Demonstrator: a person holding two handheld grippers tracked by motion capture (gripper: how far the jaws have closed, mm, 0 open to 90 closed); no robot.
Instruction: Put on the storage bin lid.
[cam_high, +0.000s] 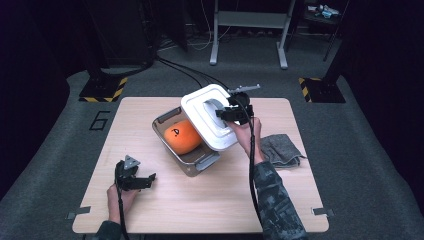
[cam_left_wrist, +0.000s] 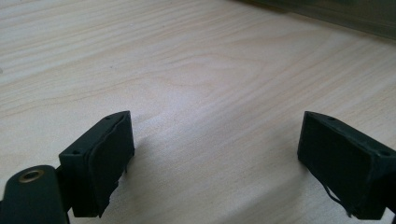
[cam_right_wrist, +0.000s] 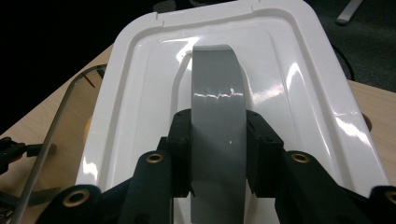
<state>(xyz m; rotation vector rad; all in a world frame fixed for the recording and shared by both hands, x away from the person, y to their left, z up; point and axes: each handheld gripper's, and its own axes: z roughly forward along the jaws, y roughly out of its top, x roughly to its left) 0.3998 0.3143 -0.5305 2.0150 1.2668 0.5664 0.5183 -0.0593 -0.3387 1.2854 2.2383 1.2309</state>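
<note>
Above the metal tin (cam_high: 172, 145), near the middle of the table (cam_high: 210, 200), white lid (cam_high: 209, 116) hangs tilted, held by right gripper (cam_high: 231, 113). Jaws clamp the lid's grey handle (cam_right_wrist: 218, 121) from both sides, narrow gap, pads pressed on it. Lid covers the tin's far right part; the tin's rim there is hidden. Orange rounded object (cam_high: 183, 136) lies inside the tin, its right end tucked under the lid; a black mark on its top, too small to read. In the right gripper view the lid's near edge is cut off by the jaws, and one thin metal rim (cam_right_wrist: 51, 144) of the tin shows at left.

Grey cloth (cam_high: 281, 149) lies crumpled right of the person's right hand, near the table's right edge. Left gripper (cam_high: 134, 179) rests low at the front left, well apart from the tin, jaws wide with bare wood between them. Open table along the front and left. Number 6 (cam_high: 99, 120) marked on the floor beside the table's left far corner. Yellow-black striped tape (cam_high: 104, 90) on the floor behind.
</note>
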